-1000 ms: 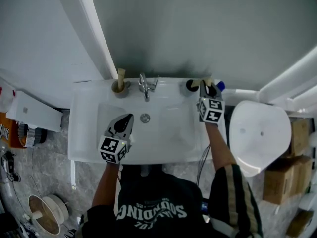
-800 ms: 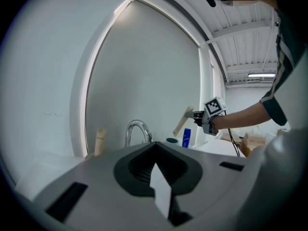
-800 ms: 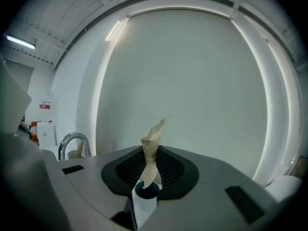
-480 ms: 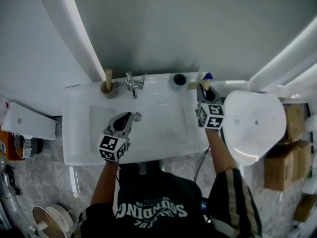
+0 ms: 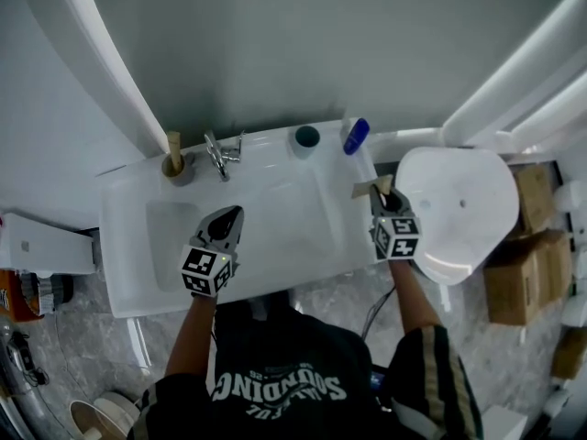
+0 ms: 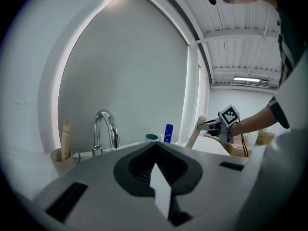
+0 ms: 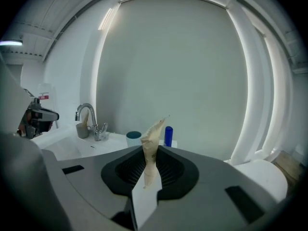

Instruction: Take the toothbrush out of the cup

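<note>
My right fingers (image 5: 383,191) are clenched on the toothbrush (image 7: 151,143), which is in a tan paper wrapper. It sticks up from between them, its crumpled upper end leaning slightly to the right in the right gripper view. I hold it clear of everything, over the right edge of the white washbasin (image 5: 295,238), with the white toilet lid (image 5: 459,211) just to the right of these fingers.

The teal cup (image 5: 306,137) stands on the basin's back ledge, ahead of my right fingers and off to their left, well apart from the toothbrush. A blue bottle (image 5: 356,136) stands on the same ledge, beside the cup and straight ahead of the fingers.

My left fingers (image 5: 229,216) are pressed together with nothing between them. They hang over the basin near its front left part and point toward the back wall. Ahead of them rises the chrome faucet (image 5: 220,154). Further left of it on the ledge is a beige cup (image 5: 177,166) with a second wrapped toothbrush (image 5: 173,142) standing upright in it.

Cardboard boxes (image 5: 527,273) sit on the floor beyond the toilet lid, far to the right of my right fingers.
</note>
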The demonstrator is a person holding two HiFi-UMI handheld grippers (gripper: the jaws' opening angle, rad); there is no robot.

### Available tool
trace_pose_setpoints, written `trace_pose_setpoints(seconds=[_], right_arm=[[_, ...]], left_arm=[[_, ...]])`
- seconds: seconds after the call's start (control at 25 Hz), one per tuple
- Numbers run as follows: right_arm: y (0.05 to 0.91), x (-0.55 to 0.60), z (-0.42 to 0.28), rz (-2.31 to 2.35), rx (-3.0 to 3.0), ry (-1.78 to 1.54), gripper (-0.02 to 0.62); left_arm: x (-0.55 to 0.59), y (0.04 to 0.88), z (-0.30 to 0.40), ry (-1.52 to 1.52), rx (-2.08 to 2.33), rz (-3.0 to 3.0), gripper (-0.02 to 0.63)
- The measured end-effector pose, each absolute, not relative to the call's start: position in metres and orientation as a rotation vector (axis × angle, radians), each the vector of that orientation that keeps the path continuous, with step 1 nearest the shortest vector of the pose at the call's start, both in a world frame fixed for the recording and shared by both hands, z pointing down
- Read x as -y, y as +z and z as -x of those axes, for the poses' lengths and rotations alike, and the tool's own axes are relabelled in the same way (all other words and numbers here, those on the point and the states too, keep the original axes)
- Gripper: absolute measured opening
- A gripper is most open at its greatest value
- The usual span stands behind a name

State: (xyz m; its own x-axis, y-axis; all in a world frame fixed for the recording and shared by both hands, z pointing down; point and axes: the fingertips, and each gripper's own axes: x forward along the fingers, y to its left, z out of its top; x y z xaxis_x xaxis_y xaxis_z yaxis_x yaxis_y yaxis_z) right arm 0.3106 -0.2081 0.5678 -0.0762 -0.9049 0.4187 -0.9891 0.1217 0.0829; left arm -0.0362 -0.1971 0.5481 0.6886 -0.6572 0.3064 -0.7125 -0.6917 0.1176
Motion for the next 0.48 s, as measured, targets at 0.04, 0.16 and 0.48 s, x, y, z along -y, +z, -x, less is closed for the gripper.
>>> trace_pose_setpoints(seconds=[0.04, 0.16, 0.48], right_arm=[[0.573, 0.201, -0.316, -1.849, 2.032, 0.343, 0.060], [0.583, 0.178, -0.328, -1.873, 2.007, 0.425, 0.060], [0.605, 0.126, -0.344, -1.752, 1.945, 0.560, 0.060]], left_arm=[[0.197, 0.549, 0.033, 0.356, 1.089, -2.676, -0.002], [0.195, 0.552, 0.025, 0.362, 1.059, -2.680, -0.002], [0.195, 0.556, 0.024, 0.371, 1.048, -2.671, -0.002]])
